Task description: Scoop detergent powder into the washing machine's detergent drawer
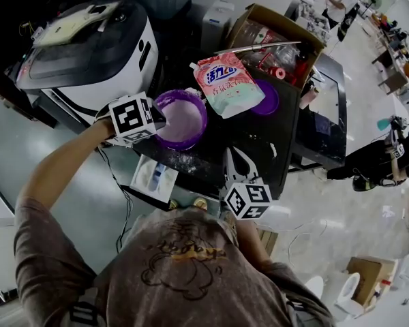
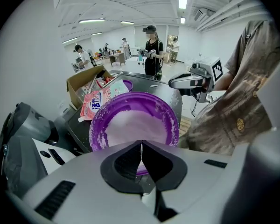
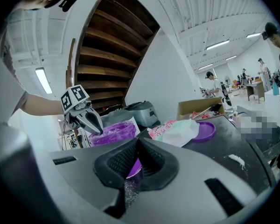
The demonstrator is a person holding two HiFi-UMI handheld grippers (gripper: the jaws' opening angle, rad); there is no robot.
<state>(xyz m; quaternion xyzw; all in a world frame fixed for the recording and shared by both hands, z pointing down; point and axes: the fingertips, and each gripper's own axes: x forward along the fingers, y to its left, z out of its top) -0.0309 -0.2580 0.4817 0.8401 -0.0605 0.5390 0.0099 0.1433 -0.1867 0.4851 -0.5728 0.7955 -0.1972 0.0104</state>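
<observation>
A purple tub [image 1: 184, 120] of white detergent powder stands on a dark top [image 1: 259, 138]. My left gripper [image 1: 161, 122] is shut on the tub's near rim; the tub [image 2: 135, 125] fills the left gripper view beyond those jaws [image 2: 141, 155]. My right gripper [image 1: 233, 157] hovers over the dark top to the right of the tub, apart from it. Its jaws [image 3: 136, 164] are shut on a small purple piece, apparently a scoop [image 3: 133, 168], mostly hidden. A pale drawer-like compartment [image 1: 154, 177] shows at the front edge below the tub.
A pink detergent bag [image 1: 226, 84] lies behind the tub, with a purple lid [image 1: 269, 99] beside it. An open cardboard box [image 1: 273, 39] sits at the back. A white machine with a dark lid [image 1: 88, 53] stands left. Spilled powder [image 3: 235, 160] streaks the top. People stand far off.
</observation>
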